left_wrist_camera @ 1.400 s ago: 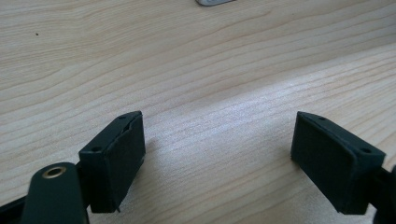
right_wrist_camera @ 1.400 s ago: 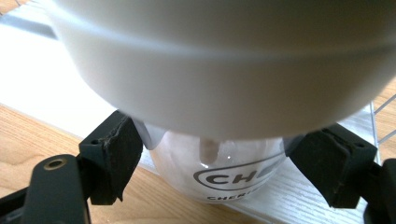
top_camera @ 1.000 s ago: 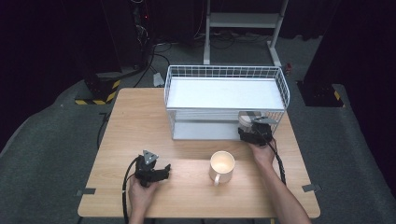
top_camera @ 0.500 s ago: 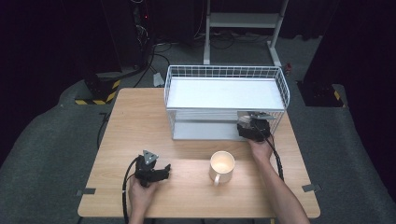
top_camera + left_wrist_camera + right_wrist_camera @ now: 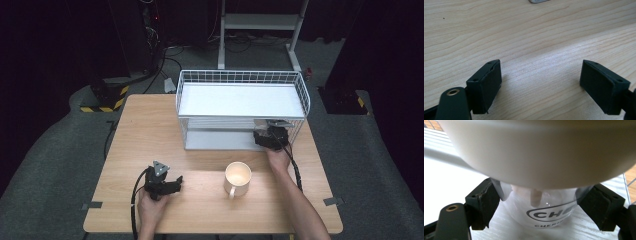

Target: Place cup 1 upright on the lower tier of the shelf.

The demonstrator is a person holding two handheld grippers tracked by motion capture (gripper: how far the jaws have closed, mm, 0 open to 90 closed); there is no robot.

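Observation:
My right gripper reaches into the front right corner of a white wire rack, at its lower shelf. In the right gripper view a clear glass with dark lettering stands between the jaws, and both pads press on its sides. A broad white rounded form, blurred and very close, spreads above the glass. My left gripper lies on the wooden table near the front left. It is open, with bare wood between the jaws. A cream mug stands between the two hands.
The rack has two levels and takes up the back right of the table, its top shelf bare. A metal stand and cables lie on the dark floor behind. A black and yellow floor plate sits past the table's back left corner.
My right gripper has edged slightly farther toward the rack's lower shelf. The left gripper and the mug have stayed where they were.

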